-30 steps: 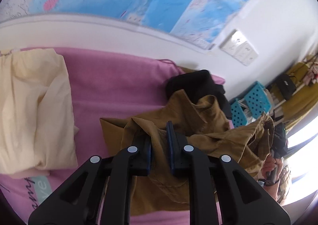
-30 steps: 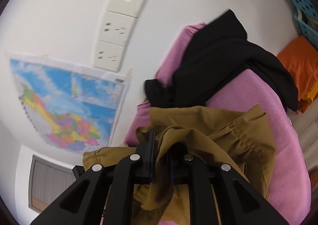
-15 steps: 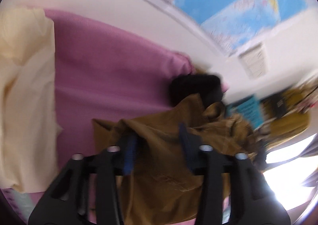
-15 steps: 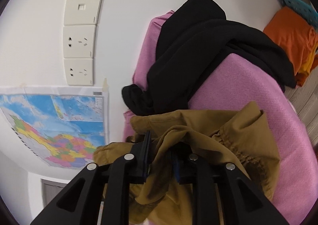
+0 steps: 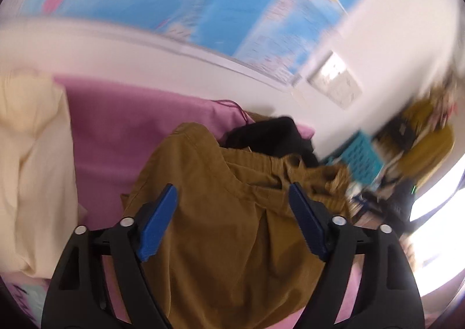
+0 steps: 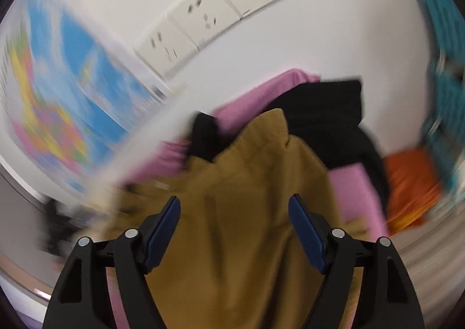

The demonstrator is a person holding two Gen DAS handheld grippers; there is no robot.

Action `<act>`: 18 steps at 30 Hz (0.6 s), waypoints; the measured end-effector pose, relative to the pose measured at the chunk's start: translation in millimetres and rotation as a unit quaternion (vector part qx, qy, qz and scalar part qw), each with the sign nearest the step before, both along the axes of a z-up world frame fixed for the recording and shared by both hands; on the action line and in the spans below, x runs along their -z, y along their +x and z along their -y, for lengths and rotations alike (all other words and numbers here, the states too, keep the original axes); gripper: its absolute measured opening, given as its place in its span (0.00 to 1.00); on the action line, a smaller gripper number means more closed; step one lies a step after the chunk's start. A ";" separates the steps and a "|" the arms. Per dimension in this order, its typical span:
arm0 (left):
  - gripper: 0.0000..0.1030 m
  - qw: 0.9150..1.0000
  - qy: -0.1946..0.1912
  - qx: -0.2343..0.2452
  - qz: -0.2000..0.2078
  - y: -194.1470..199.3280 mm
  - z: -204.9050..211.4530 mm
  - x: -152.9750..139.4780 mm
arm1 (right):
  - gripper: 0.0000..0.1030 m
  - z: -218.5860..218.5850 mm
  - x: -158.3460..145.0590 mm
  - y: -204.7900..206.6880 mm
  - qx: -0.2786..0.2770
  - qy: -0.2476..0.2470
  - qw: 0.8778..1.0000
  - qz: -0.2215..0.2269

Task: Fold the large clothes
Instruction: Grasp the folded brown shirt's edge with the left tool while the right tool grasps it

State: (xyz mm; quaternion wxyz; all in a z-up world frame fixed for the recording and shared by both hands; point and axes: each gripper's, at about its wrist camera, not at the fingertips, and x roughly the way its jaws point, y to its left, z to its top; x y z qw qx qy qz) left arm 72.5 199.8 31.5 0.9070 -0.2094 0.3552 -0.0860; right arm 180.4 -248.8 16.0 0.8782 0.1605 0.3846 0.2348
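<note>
Over on the left, a cream cloth (image 5: 32, 160) lies on the pink bedsheet (image 5: 130, 125). Next to it the brown garment (image 5: 232, 227) is spread on the sheet. The left gripper (image 5: 232, 201) is above the garment, its jaws opening wide, the blue pads (image 5: 157, 221) clear of the fabric. The right gripper (image 6: 232, 212) is opening too, gripping nothing. A black garment (image 6: 328, 114) sits heaped at the far edge, with wall sockets (image 6: 203, 21) above and an orange cloth (image 6: 409, 183) to the right.
</note>
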 end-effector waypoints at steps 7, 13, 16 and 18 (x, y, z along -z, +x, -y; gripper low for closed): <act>0.79 0.988 0.138 0.020 -0.069 38.3 45.2 41.7 | 0.08 -22.9 37.5 46.4 0.009 -0.089 0.995 -0.039; 0.63 0.983 0.152 -0.018 -0.099 59.8 22.7 68.8 | 0.02 -3.8 9.8 57.5 0.043 -0.058 0.997 -0.001; 0.51 0.983 0.150 -0.032 -0.104 64.1 14.9 70.8 | 0.02 1.6 9.4 63.6 0.050 -0.061 0.997 -0.012; 0.38 0.982 0.158 -0.035 -0.096 64.2 18.6 69.4 | 0.08 -6.2 9.1 60.2 0.048 -0.092 0.994 -0.013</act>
